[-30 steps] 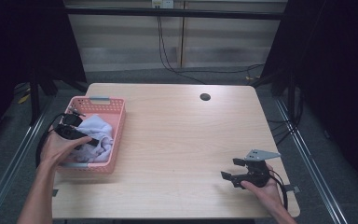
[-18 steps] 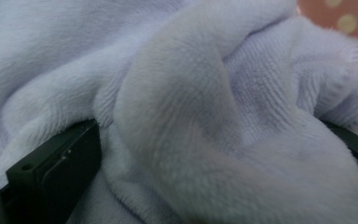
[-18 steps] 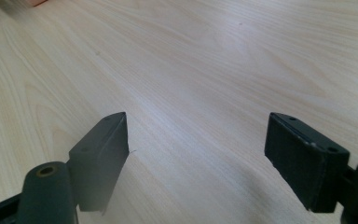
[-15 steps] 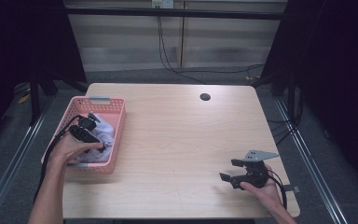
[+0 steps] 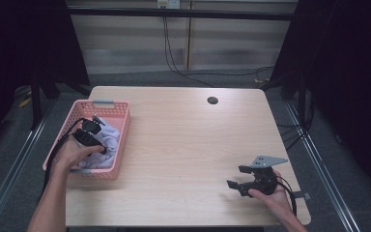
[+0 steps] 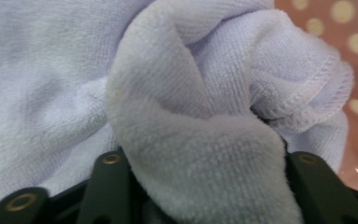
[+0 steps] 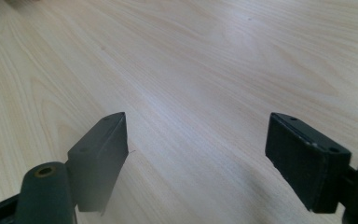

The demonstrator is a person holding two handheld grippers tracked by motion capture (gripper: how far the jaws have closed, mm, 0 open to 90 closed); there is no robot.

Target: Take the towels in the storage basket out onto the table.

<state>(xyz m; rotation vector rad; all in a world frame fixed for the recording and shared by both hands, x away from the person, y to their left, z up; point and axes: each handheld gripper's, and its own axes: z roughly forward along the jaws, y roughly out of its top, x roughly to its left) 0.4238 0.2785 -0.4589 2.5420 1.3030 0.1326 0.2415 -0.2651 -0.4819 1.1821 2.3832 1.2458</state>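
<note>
The left gripper (image 5: 95, 140) reaches into the pink basket (image 5: 110, 170) at the table's (image 5: 183, 145) left edge. Its jaws have just been closing and now pinch a raised fold of the pale lilac towel (image 6: 191, 140) between them — the towel (image 5: 107, 140) lies bunched inside the basket. The right gripper (image 5: 237, 178) rests well apart from the basket, near the table's front right corner, jaws wide with nothing between them. The step in hand appears to be taking the towel out. To do it well, the pinch should sit deep on the fold rather than on its tip — a shallow bite may slip. A straight lift clear of the basket's rim should keep the basket from tipping or dragging.
</note>
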